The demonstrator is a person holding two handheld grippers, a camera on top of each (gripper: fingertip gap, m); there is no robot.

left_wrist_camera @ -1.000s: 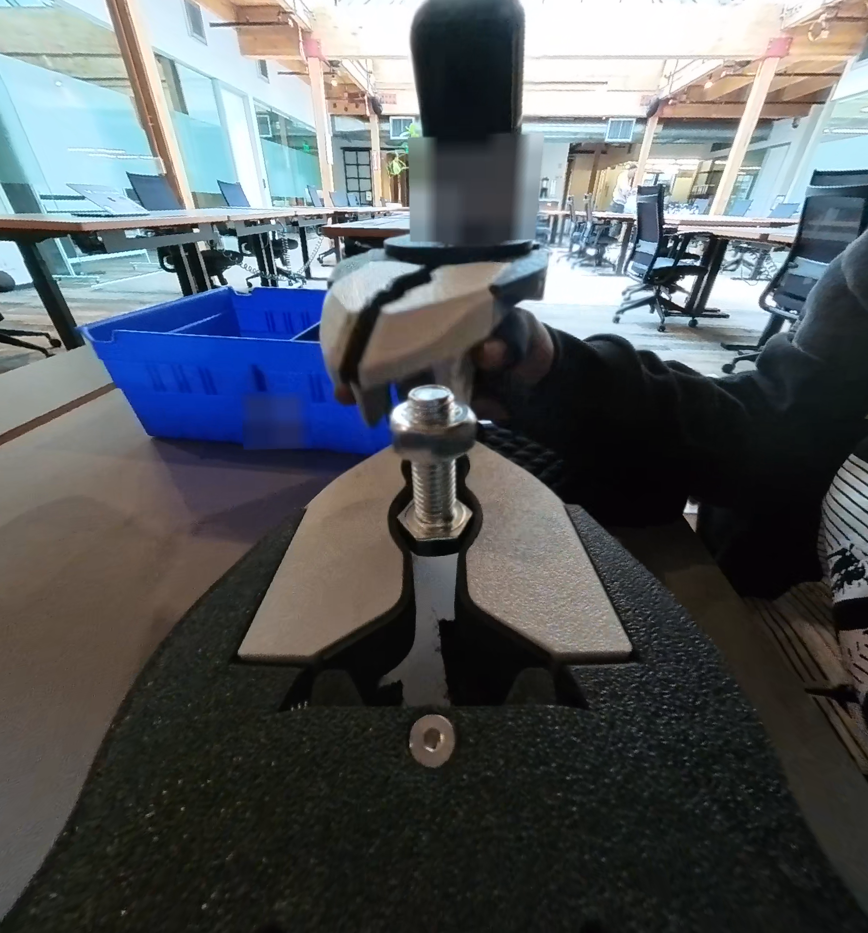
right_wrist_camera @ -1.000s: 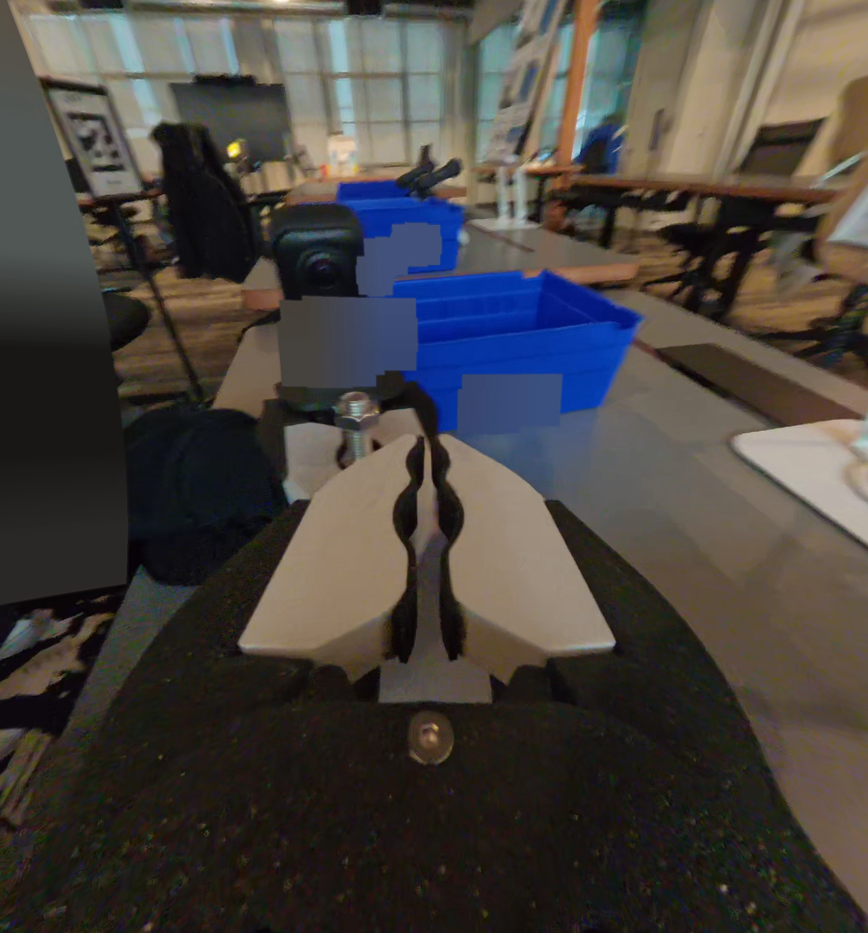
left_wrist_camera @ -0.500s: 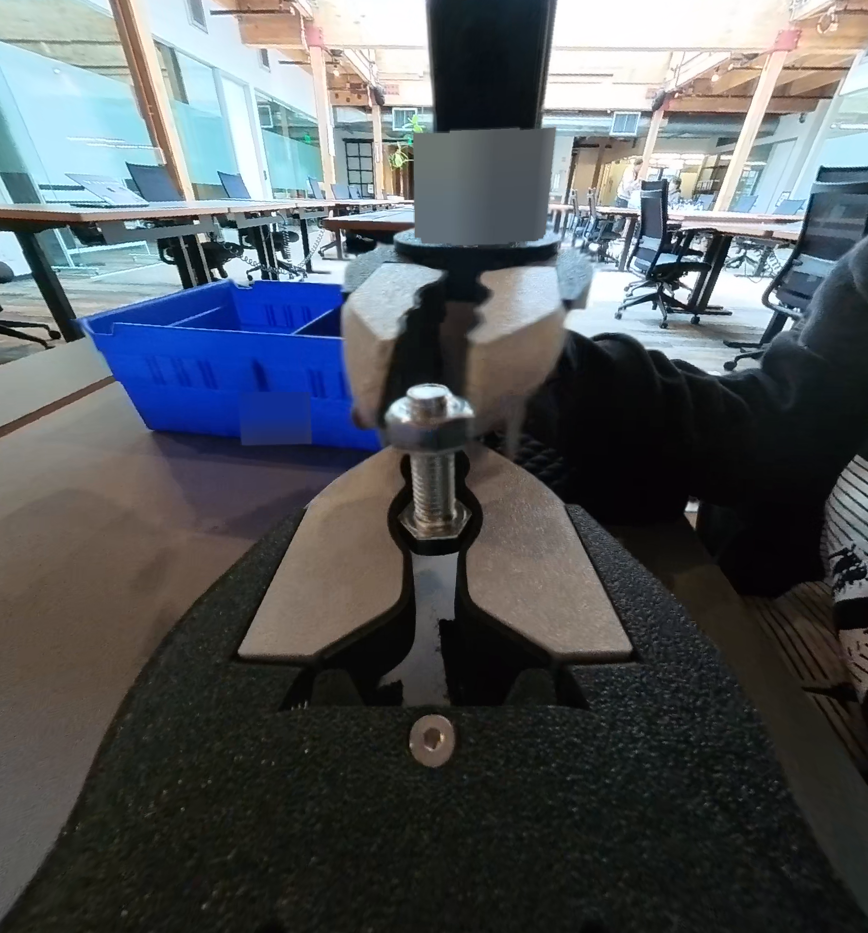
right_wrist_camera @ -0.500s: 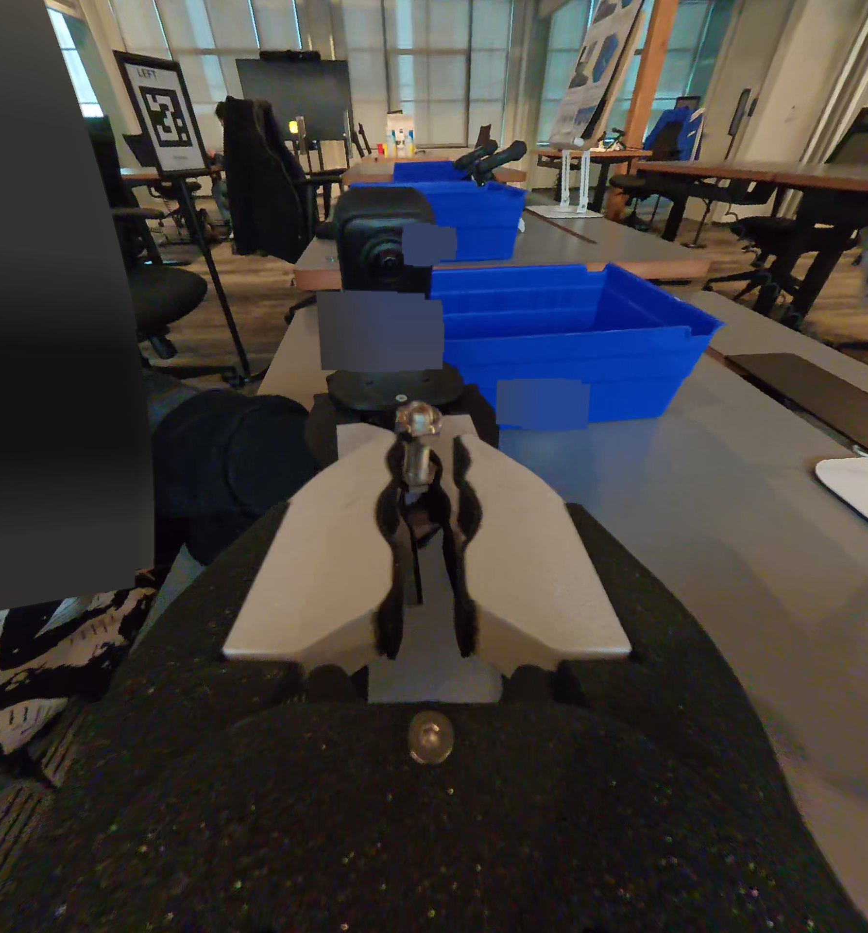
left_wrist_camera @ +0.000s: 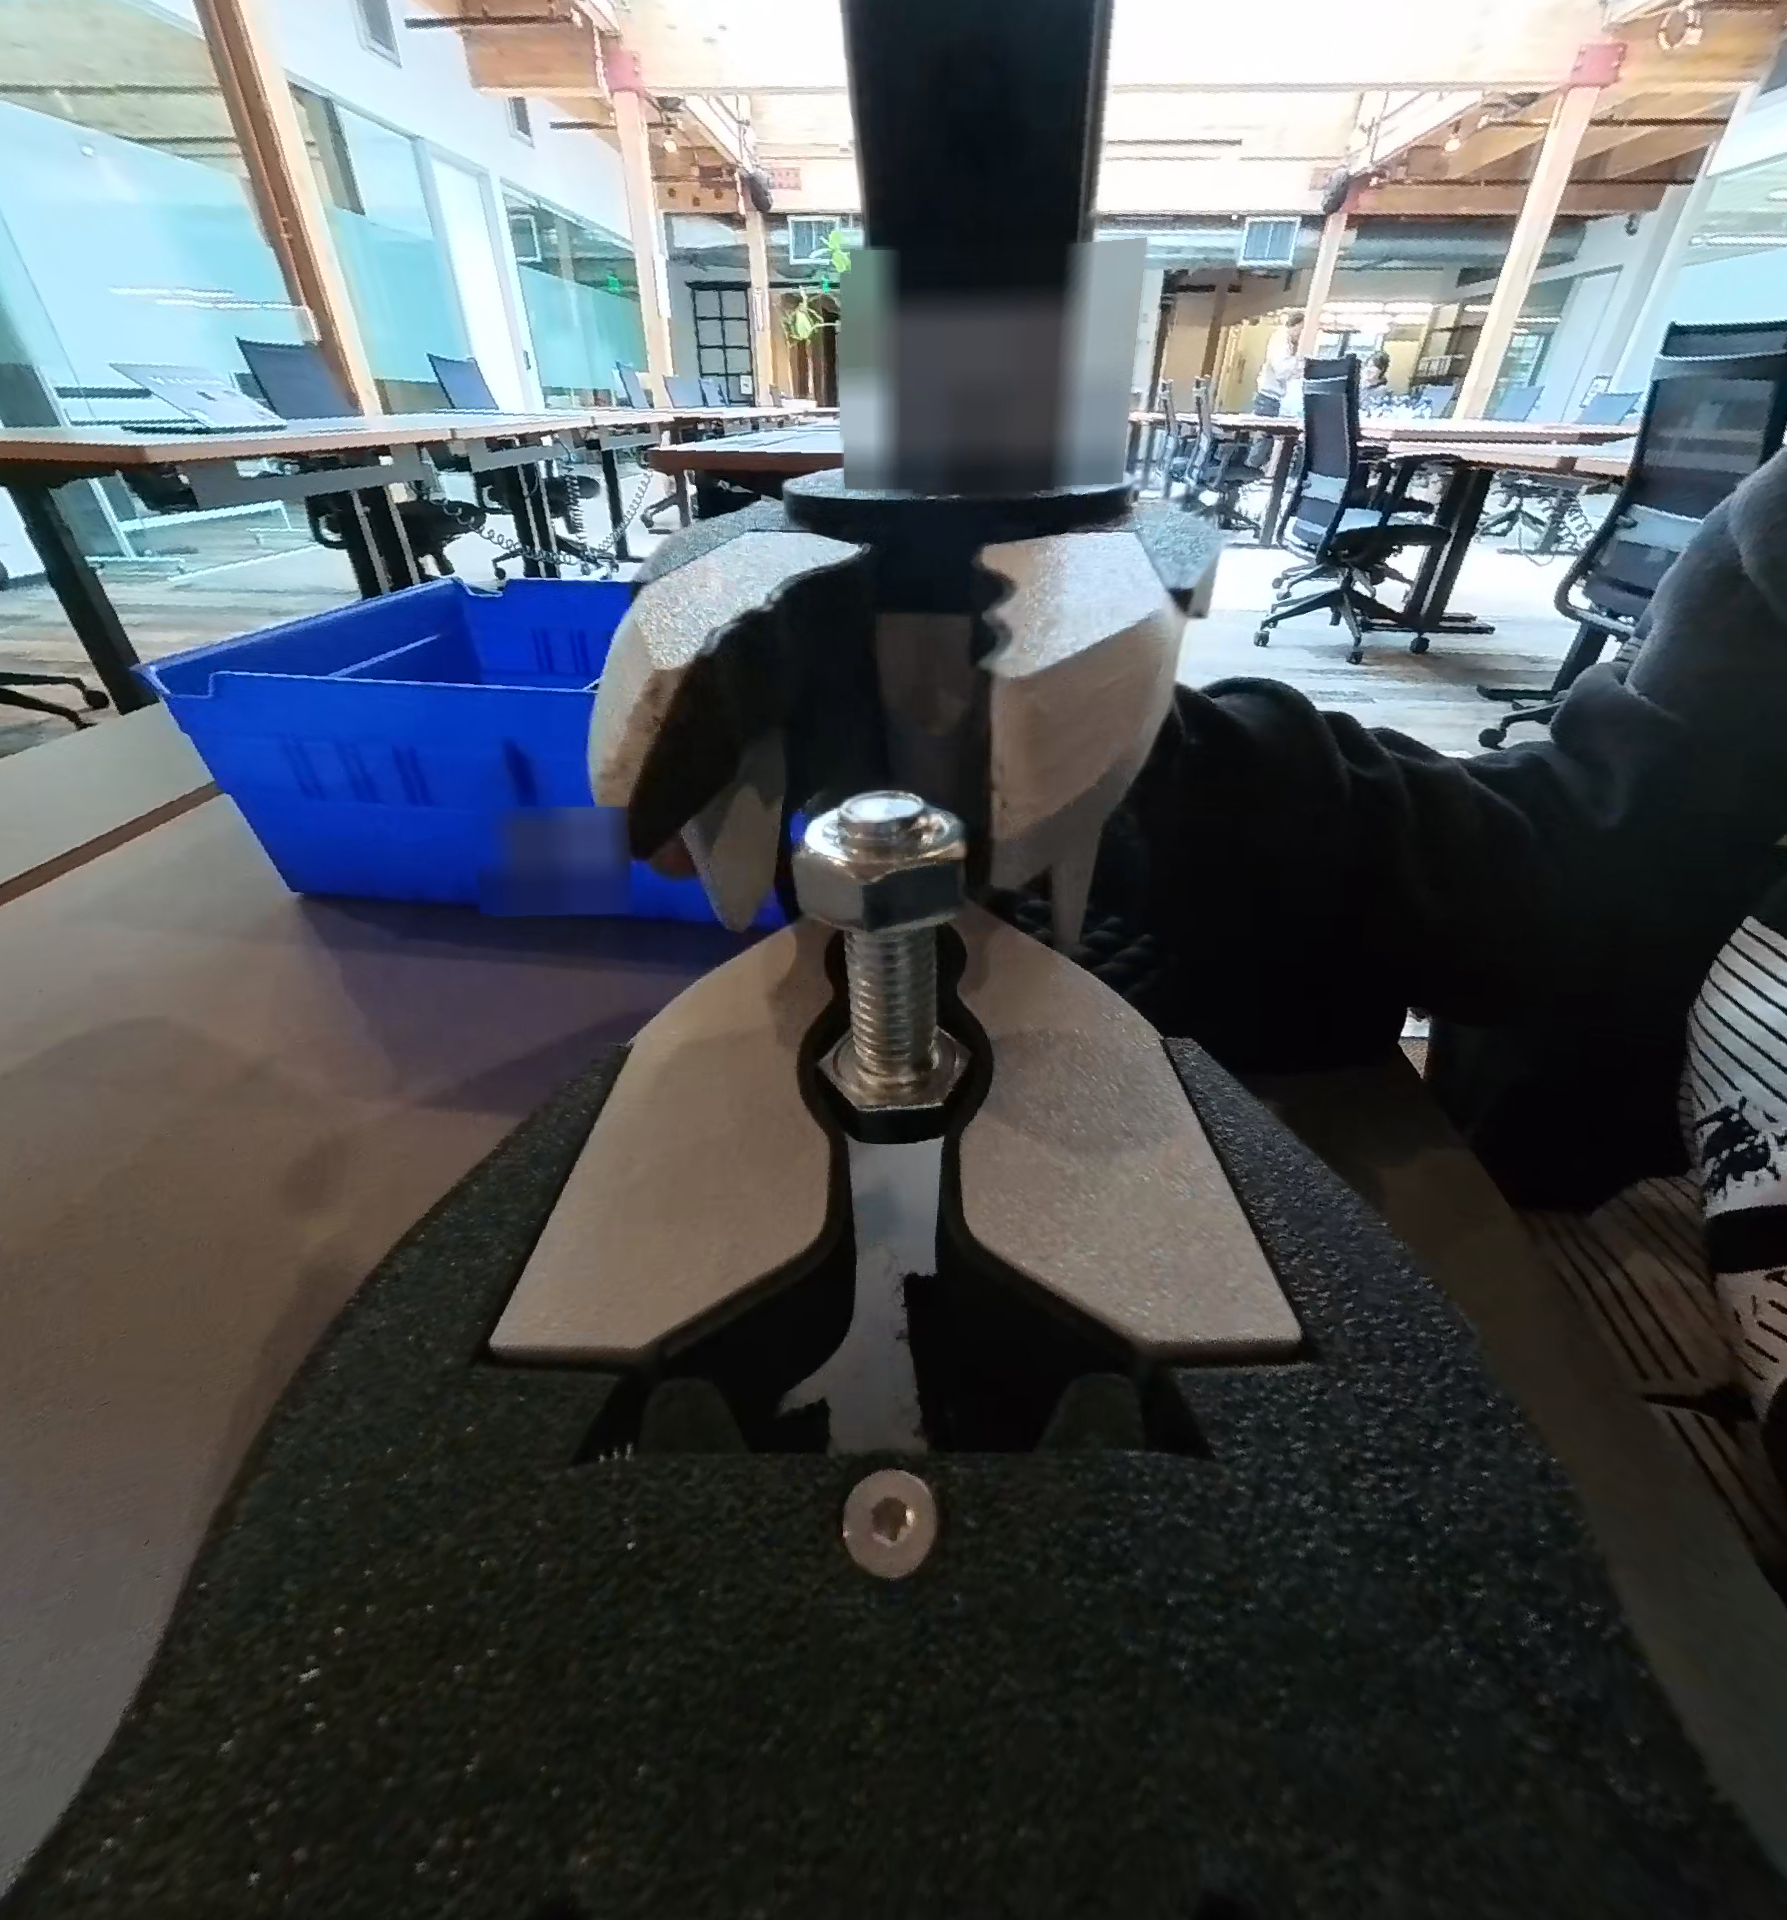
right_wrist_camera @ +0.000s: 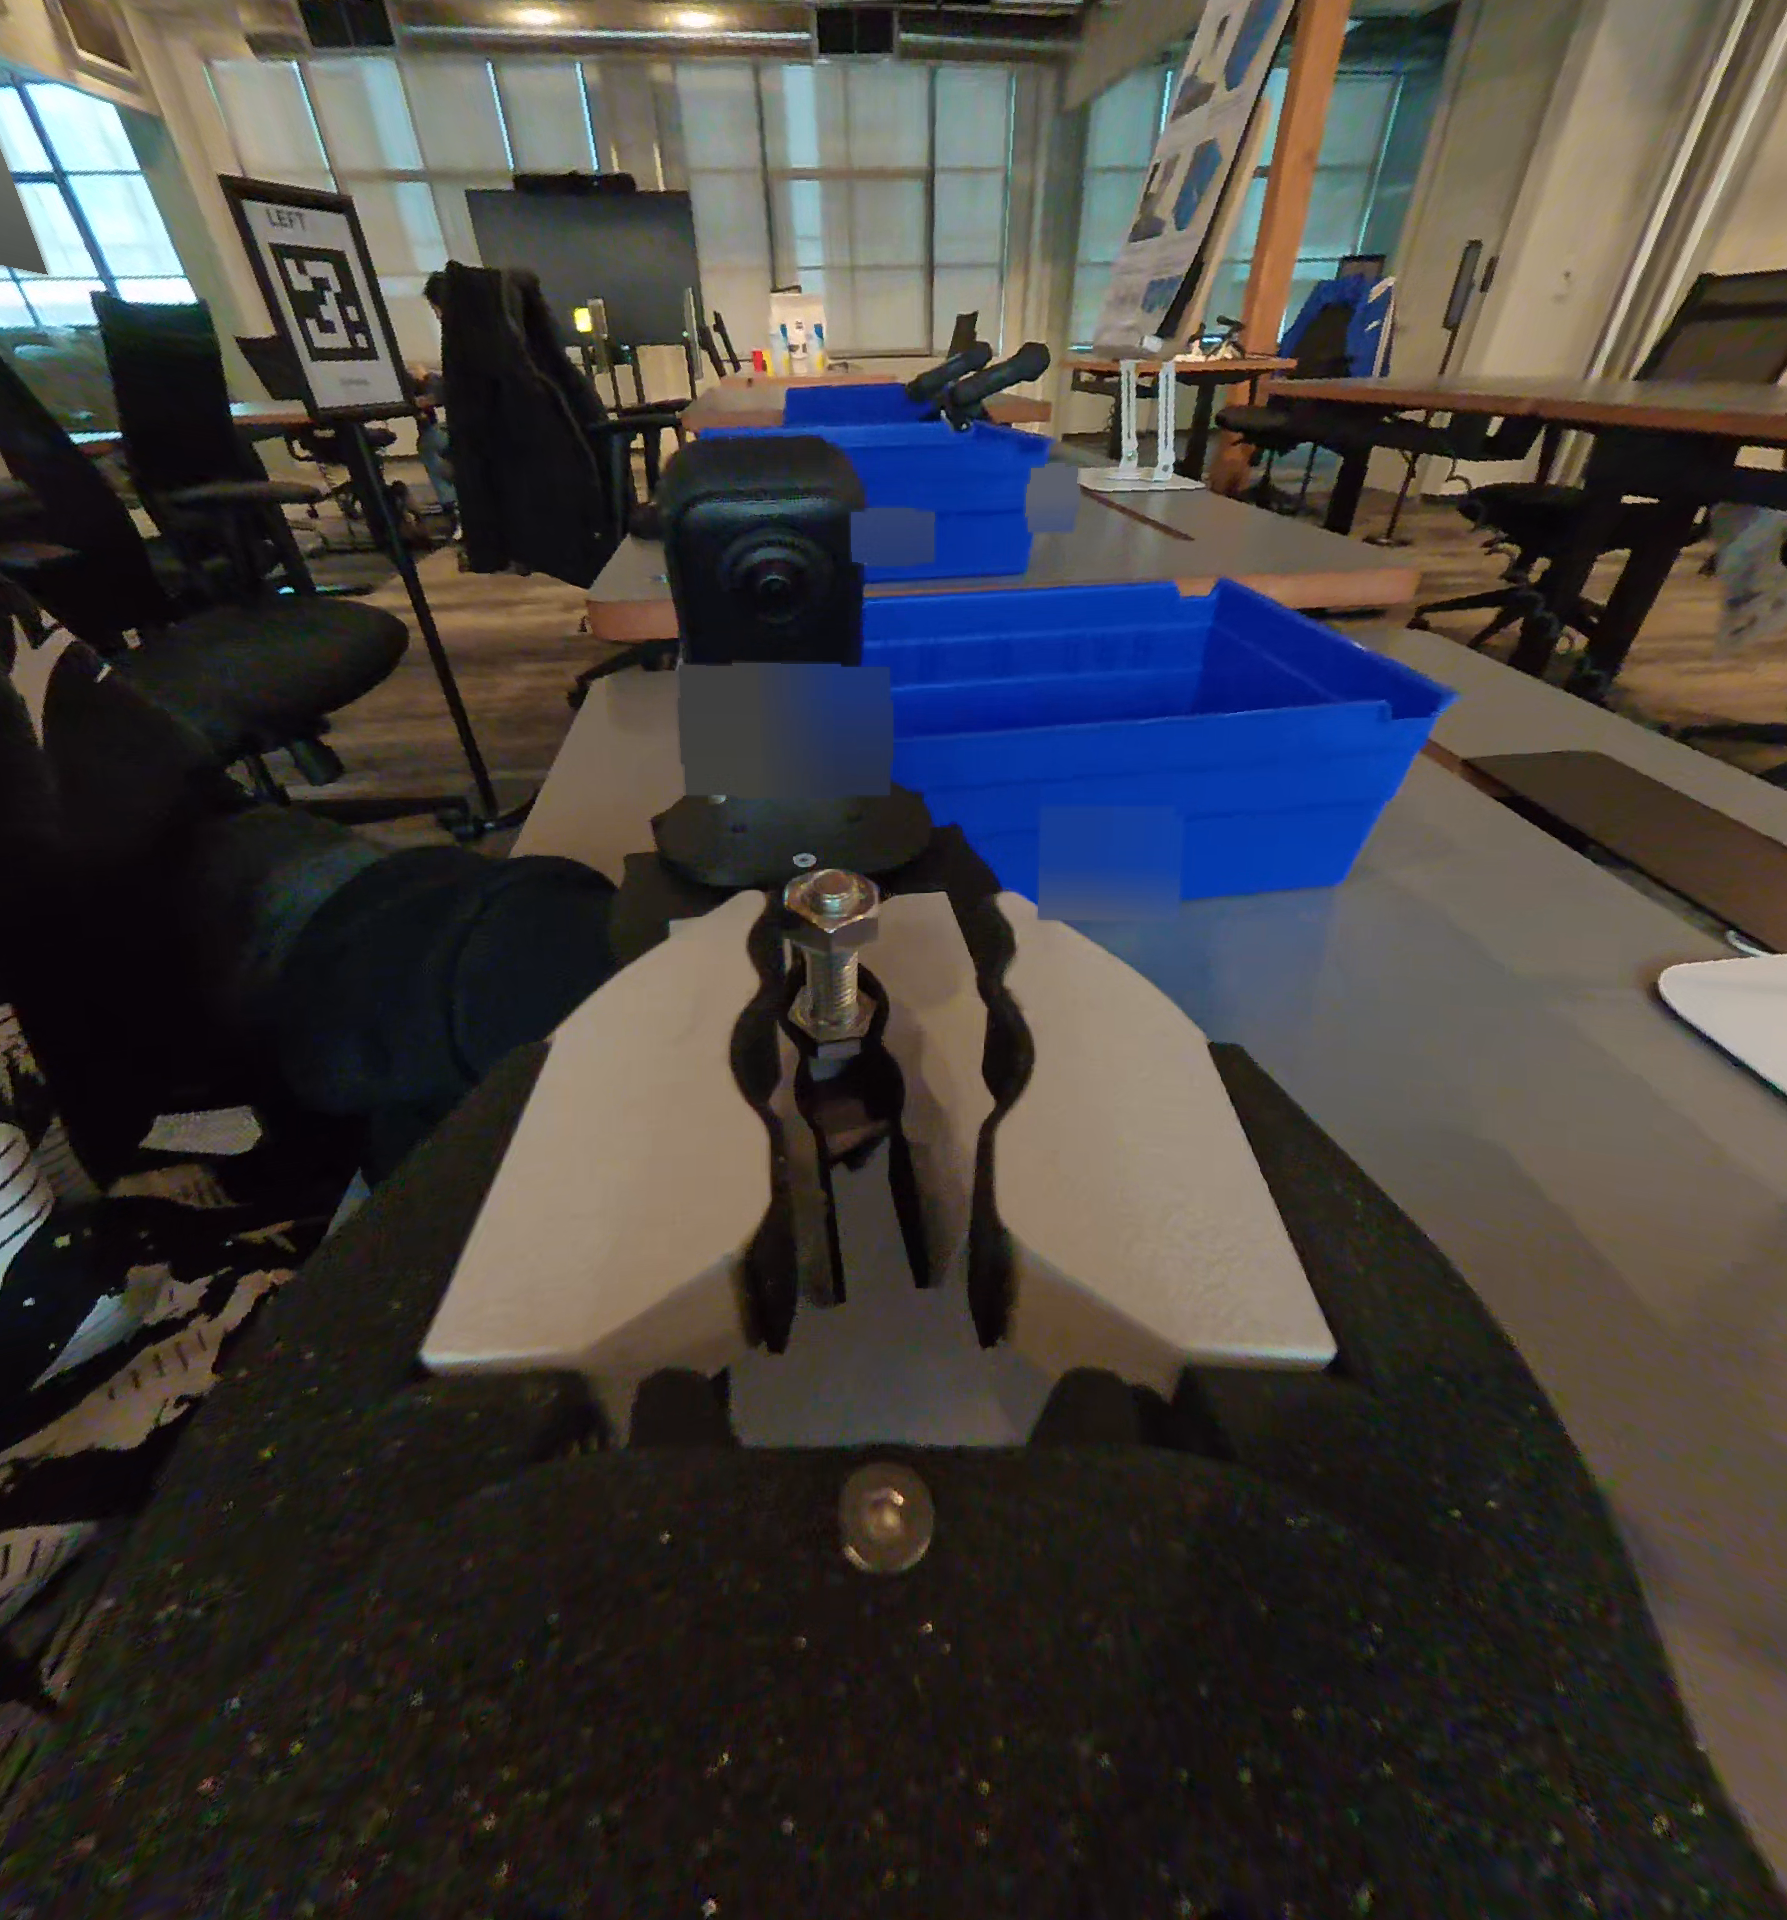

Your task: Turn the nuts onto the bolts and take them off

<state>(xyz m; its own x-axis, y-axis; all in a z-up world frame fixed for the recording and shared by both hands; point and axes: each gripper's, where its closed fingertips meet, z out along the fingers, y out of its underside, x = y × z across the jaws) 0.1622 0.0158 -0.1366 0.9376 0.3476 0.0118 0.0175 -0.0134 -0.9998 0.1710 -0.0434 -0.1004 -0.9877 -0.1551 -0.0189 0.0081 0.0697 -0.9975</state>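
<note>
My left gripper (left_wrist_camera: 891, 977) is shut on the hex head of a silver bolt (left_wrist_camera: 887, 1003) and holds it upright above the table. A silver nut (left_wrist_camera: 881, 868) sits at the top of the thread. My right gripper (right_wrist_camera: 873, 925) is open. Its fingers (right_wrist_camera: 660, 997) stand on either side of the bolt (right_wrist_camera: 833, 982) and nut (right_wrist_camera: 830, 914), and the right pad is clearly apart from them. The right gripper also shows in the left wrist view (left_wrist_camera: 868, 717), just behind the nut with its jaws spread.
A blue bin (left_wrist_camera: 401, 748) stands on the grey table (left_wrist_camera: 141, 1143), close behind the grippers; it also shows in the right wrist view (right_wrist_camera: 1180, 758). A person's dark sleeve (left_wrist_camera: 1440, 831) is at the right. A white pad (right_wrist_camera: 1782, 1029) lies at the table's right edge. Some 6 centimeters of space lies between my two pairs of fingers.
My right gripper went from shut to open and moved in so its fingers now straddle the nut and bolt. The left gripper kept its hold on the bolt.
</note>
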